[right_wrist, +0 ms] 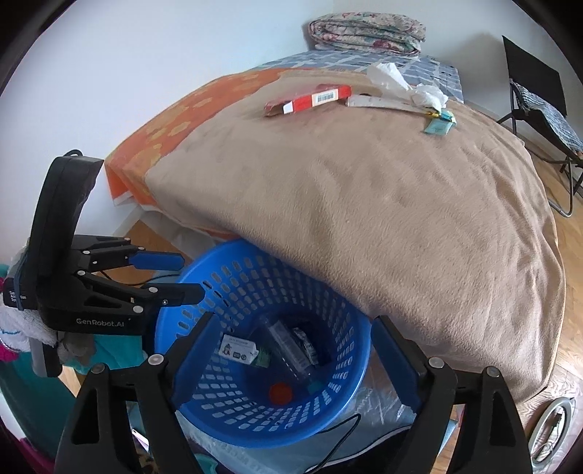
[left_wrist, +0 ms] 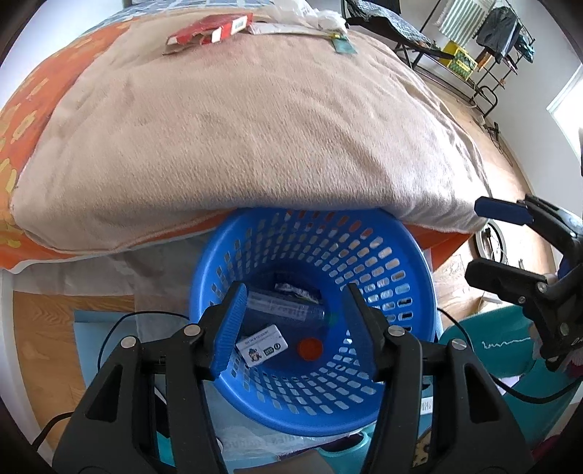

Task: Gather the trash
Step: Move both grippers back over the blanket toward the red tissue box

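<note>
A blue perforated basket (left_wrist: pixel 393 255) stands on the floor against the bed; it also shows in the right wrist view (right_wrist: pixel 255 269). Inside lie a clear plastic bottle (left_wrist: pixel 284 306), a small white box (left_wrist: pixel 260 344), an orange cap (left_wrist: pixel 309 348) and a dark wrapper. My left gripper (left_wrist: pixel 295 328) is open and empty above the basket. My right gripper (right_wrist: pixel 288 368) is open and empty above it too, and shows at the right of the left view (left_wrist: pixel 484 240). On the beige blanket (right_wrist: pixel 364 200) lie a red carton (right_wrist: pixel 309 98), a flat white pack (right_wrist: pixel 379 102), crumpled tissue (right_wrist: pixel 411 87) and a teal packet (right_wrist: pixel 439 125).
The bed has an orange patterned sheet (right_wrist: pixel 175 124) and a folded quilt (right_wrist: pixel 364 32) at its far end. A black folding chair (right_wrist: pixel 535 105) stands at the right. A clothes rack (left_wrist: pixel 488 47) stands on the wood floor. Cables and plastic sheeting lie around the basket.
</note>
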### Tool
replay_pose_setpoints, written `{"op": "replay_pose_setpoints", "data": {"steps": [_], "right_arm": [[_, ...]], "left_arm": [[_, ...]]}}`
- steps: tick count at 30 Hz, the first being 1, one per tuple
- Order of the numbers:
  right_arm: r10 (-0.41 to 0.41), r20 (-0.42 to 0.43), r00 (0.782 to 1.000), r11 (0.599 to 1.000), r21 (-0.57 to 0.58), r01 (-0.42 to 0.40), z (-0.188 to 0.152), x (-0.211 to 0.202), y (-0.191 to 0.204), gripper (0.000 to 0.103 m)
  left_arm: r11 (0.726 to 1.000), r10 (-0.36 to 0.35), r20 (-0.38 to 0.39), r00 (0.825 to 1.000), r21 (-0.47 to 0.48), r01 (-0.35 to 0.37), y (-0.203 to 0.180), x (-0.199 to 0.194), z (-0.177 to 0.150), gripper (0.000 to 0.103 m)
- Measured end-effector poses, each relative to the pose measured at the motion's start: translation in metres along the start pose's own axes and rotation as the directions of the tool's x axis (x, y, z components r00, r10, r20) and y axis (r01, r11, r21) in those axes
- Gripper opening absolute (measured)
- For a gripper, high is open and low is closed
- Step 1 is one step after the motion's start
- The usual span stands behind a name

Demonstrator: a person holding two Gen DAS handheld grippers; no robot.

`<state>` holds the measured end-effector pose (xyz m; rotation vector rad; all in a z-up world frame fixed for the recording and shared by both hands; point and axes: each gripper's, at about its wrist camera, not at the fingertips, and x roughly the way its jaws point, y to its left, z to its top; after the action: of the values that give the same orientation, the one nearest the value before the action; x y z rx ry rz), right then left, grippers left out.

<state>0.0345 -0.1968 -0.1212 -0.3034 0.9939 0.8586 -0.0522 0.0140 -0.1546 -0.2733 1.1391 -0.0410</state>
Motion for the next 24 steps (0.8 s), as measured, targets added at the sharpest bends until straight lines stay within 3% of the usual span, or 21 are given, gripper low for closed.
{"op": "replay_pose_setpoints", "data": {"steps": [12, 16, 24], "right_arm": [[0.001, 0.043, 0.999, 0.999, 0.051, -0.003, 0.03, -0.009, -0.017, 0.087], [-0.006, 0.07, 0.998, 0.998, 0.064, 0.002, 0.043, -0.015, -0.024, 0.087], [0.032, 0.086, 0.996, 0.987, 0.155, -0.045, 0.065, -0.017, -0.048, 0.088]], "left_arm": [[0.999, 0.031, 0.093, 0.995, -0.023, -0.029, 0.016, -0.021, 0.053, 0.057], [0.999, 0.022, 0.127, 0.992, -0.046, -0.017, 0.021, -0.028, 0.071, 0.064], [0.997, 0.042, 0.155, 0.987, -0.064, -0.032, 0.036, -0.032, 0.109, 0.064]]}}
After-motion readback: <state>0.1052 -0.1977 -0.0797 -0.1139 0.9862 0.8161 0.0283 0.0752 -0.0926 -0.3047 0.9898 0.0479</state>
